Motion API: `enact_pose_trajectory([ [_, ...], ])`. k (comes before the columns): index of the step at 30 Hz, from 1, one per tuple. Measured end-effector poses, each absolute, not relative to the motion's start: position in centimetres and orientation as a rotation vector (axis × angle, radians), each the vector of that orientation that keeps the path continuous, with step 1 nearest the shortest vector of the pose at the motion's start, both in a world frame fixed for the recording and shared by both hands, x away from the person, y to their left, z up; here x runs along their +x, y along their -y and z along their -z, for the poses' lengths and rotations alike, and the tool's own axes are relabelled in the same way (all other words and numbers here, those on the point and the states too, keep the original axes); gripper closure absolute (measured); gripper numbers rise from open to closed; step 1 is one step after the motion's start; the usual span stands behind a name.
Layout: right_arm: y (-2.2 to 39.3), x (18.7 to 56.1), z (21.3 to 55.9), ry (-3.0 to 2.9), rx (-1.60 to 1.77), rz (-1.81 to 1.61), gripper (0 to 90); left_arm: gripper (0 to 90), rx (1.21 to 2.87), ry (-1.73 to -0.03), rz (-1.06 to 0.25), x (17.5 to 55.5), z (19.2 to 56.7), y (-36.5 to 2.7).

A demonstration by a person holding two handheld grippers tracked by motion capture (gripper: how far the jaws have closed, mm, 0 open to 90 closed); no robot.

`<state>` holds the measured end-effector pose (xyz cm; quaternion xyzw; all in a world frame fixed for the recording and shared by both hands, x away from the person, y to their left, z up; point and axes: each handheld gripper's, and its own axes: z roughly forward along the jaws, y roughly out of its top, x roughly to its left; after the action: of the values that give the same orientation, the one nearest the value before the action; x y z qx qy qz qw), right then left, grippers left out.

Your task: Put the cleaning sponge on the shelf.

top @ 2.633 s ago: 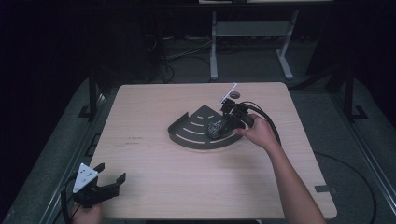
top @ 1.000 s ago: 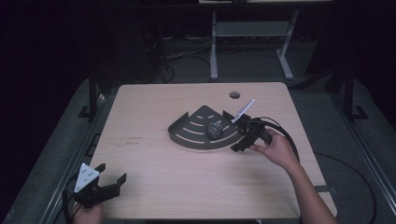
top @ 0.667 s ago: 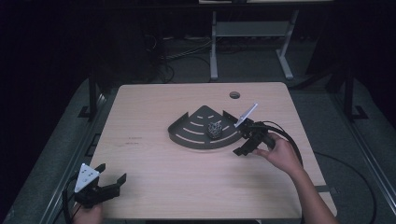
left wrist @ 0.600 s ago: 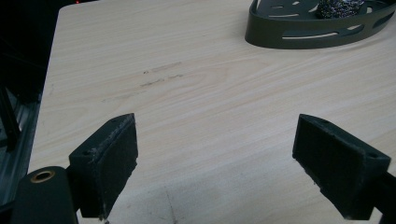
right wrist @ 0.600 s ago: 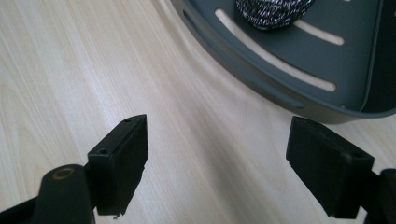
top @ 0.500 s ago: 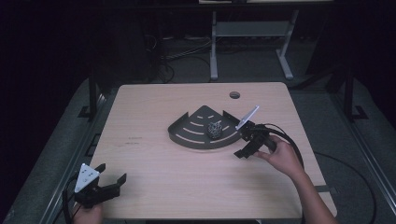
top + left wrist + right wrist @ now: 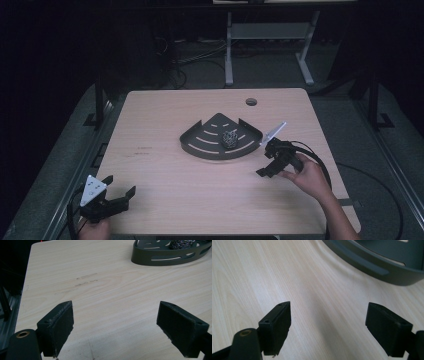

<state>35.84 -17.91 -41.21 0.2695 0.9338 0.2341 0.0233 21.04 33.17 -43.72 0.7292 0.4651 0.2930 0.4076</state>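
A dark fan-shaped slotted tray lies mid-table with a small metallic scrubbing ball inside it. My right gripper hovers low over the wood just right of the tray's front corner, pointing toward the near left. In the right gripper view its jaws stand wide apart and have just opened a little further, with bare wood between them and the tray's wall beyond. My left gripper sits at the near left corner, open over the tabletop, with the tray and ball far ahead.
The wooden table has a round cable hole at its back right. A black cable loops from the right gripper over the table's right side. Dark floor, a metal stand and cords lie beyond the far edge.
The right gripper has drawn back from the tray toward the near right and sunk closer to the wood. The ball stays in the tray. The left gripper has kept still.
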Motion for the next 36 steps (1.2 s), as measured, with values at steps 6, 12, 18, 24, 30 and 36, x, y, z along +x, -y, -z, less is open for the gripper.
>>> enact_pose_trajectory([
  [6,18.6,35.0,41.9,-2.892,0.842,-0.722,19.7,13.4,1.845,-1.17,-0.738,21.1,43.7,-33.1],
  [12,19.2,34.2,42.5,-2.889,0.858,-0.739,19.8,13.4,1.837,-1.17,-0.73,21.0,43.7,-33.1],
  [18,19.9,33.4,43.1,-2.885,0.877,-0.748,19.7,13.4,1.845,-1.169,-0.728,21.0,43.7,-33.1],
  [24,20.5,32.4,43.4,-2.876,0.893,-0.775,19.7,13.4,1.847,-1.168,-0.729,21.1,43.7,-33.0],
  [30,21.1,31.7,43.9,-2.861,0.91,-0.793,19.7,13.4,1.847,-1.168,-0.731,21.0,43.7,-33.0],
  [36,21.4,30.8,44.3,-2.848,0.919,-0.806,19.2,13.4,1.841,-1.17,-0.731,21.0,43.8,-33.1],
])
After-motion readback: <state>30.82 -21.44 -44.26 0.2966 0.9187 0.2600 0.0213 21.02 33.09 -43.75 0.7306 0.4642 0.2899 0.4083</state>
